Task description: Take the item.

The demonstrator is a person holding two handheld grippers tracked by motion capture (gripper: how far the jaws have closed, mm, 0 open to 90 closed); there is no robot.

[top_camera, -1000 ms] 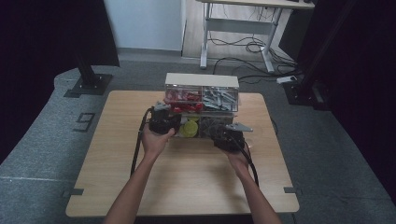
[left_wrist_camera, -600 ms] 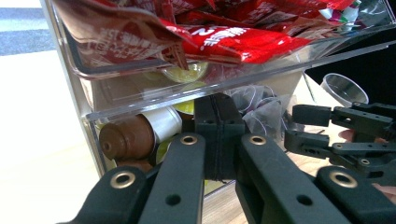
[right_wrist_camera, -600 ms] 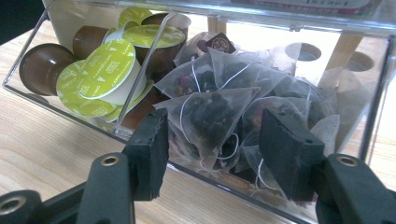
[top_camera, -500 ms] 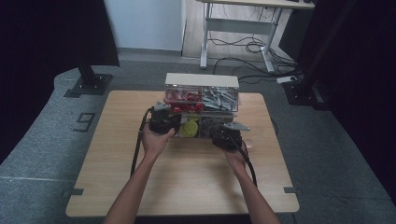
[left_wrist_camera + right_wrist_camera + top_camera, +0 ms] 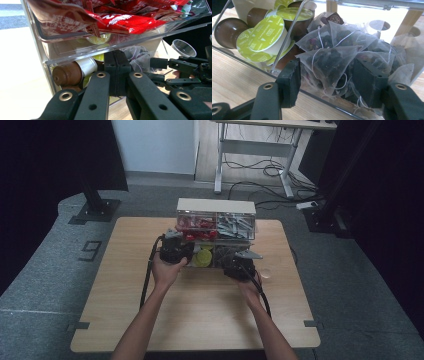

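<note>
A clear two-tier organizer (image 5: 216, 206) stands at the table's far middle. Its upper drawer (image 5: 160, 27) holds red packets (image 5: 120, 18) and grey sachets (image 5: 235, 226). The lower tray holds brown coffee capsules (image 5: 265, 32) with green lids, and pyramid tea bags (image 5: 329, 60) to their right. My left gripper (image 5: 175, 249) is at the tray's left front; its jaws (image 5: 116, 70) are pressed together just under the upper drawer, beside a brown capsule (image 5: 67, 73). My right gripper (image 5: 239, 267) is at the tray's right front, open (image 5: 328, 75), with a tea bag between its pads.
A small clear cup (image 5: 265, 272) stands on the wooden table (image 5: 200, 320) just right of my right hand, and it appears as the cup (image 5: 183, 47) behind the right gripper (image 5: 190, 72). Cables trail from both grippers toward the near edge.
My right gripper has edged slightly forward toward the lower tray. The left gripper and the organizer have stayed where they were.
</note>
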